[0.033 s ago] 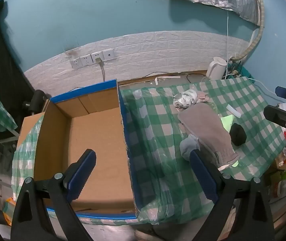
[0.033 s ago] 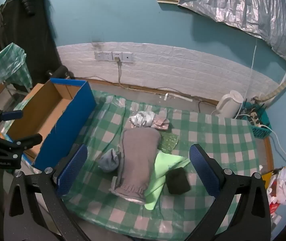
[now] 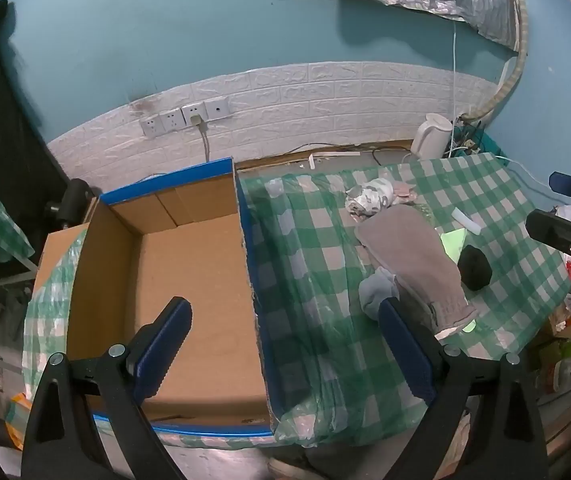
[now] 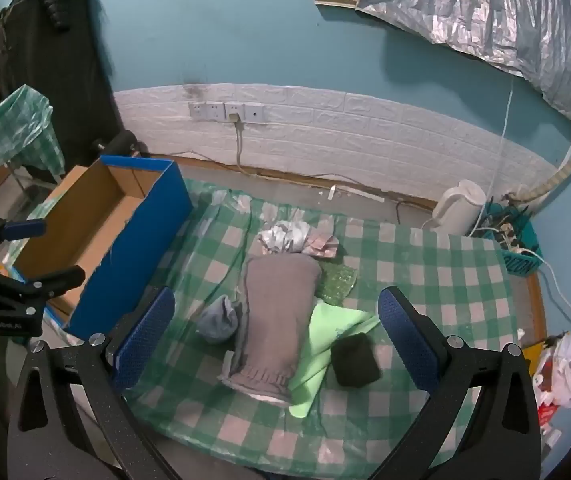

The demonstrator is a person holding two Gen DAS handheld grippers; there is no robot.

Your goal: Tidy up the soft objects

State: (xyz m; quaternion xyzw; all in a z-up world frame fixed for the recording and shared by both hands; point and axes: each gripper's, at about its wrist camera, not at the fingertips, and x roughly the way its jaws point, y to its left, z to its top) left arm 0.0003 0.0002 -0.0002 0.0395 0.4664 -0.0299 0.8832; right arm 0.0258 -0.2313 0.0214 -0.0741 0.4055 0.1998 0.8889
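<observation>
A grey knitted piece lies on the green checked cloth, over a light green cloth. A blue-grey sock ball lies at its left, a black soft lump at its right, a crumpled white-grey cloth behind. In the left wrist view the grey piece is right of the open cardboard box. My left gripper is open and empty above the box's right wall. My right gripper is open and empty above the soft pile.
The blue-sided box stands at the cloth's left edge. A white kettle and a blue basket of cables stand at the back right. A green patterned pad and pink paper lie near the pile.
</observation>
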